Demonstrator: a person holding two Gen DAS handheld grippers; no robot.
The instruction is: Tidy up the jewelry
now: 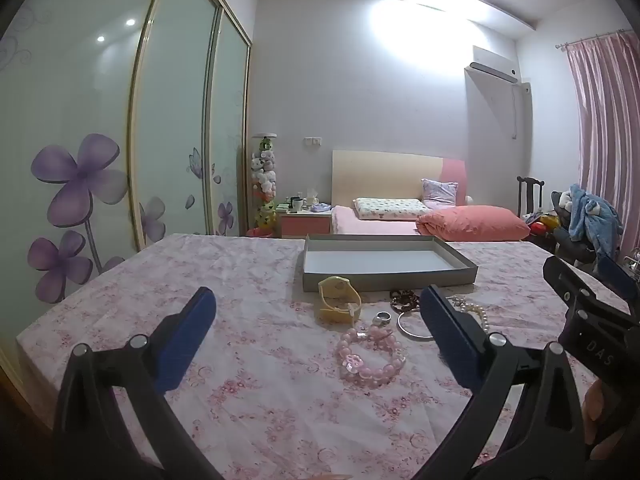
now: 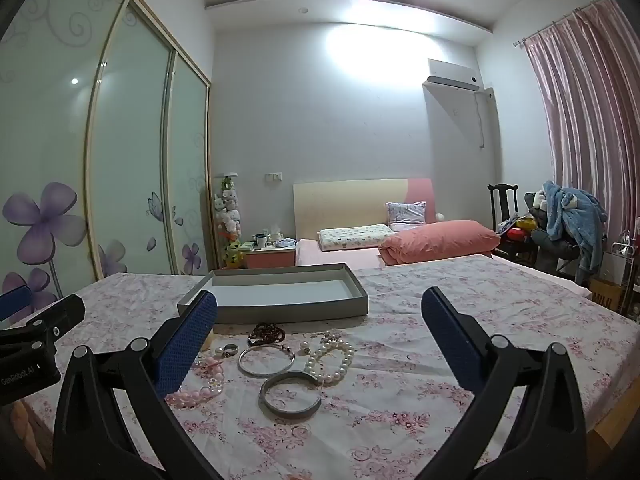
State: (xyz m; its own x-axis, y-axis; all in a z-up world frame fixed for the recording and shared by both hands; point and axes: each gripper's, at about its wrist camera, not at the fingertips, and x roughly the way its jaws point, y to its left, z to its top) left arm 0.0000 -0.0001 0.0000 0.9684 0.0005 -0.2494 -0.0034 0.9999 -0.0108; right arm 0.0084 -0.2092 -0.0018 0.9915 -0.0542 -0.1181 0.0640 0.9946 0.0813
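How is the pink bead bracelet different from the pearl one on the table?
The pink bead bracelet has translucent pink beads and a flower charm; the pearl bracelet has creamy white beads and no such charm in view. The pink one lies toward the left of the pile, the pearl one toward the right. Both are beaded, looped in several strands, and lie on the floral tablecloth, outside the grey tray.

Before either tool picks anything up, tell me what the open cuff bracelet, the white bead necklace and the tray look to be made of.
Cuff bracelet: looks like metal, a dull grey brushed finish with a stiff, even curve. White bead necklace: pearl-like beads, glossy with soft highlights; real or imitation cannot be told. Tray: probably cardboard, with matte grey walls, thin straight edges and a white inside.
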